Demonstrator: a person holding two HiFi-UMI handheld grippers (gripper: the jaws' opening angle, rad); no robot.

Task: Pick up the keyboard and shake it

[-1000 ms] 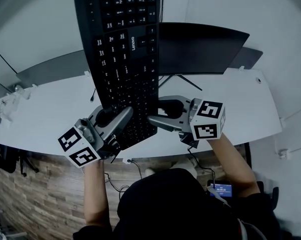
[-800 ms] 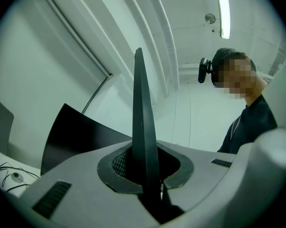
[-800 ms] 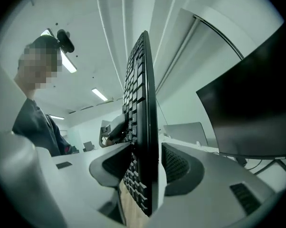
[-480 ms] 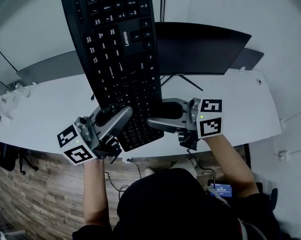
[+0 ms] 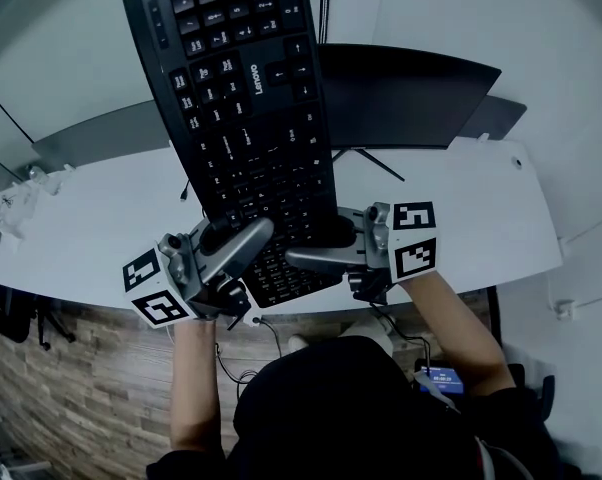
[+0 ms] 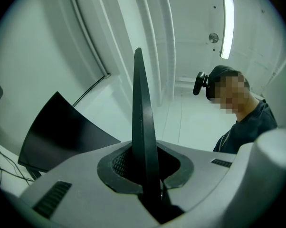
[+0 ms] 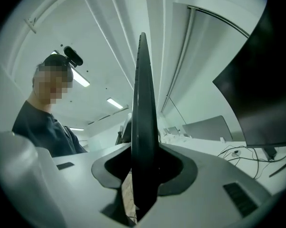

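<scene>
Black plastic keyboard (image 5: pixel 246 118), held clear of the white desk (image 5: pixel 91 228), standing on end with its keys toward my head and its far end high in the head view. My left gripper (image 5: pixel 249 238) and my right gripper (image 5: pixel 303 259) clamp its lower end side by side. In each gripper view the board's edge rises as a thin dark blade straight out of the pads, so both pairs of jaws are closed hard on it.

Judgement: the board is up off the desk, and the shake is the step in hand. To do it well I should hold both clamps tight and move the two grippers as one, in the same direction and at the same pace, since any lag between them would twist the board in the pads. Nearly all its length overhangs the grip, so short, brisk strokes suit better than wide swings, which could lever it loose. The dark monitor (image 5: pixel 411 93) stands behind it, so strokes should stay on my side.
</scene>
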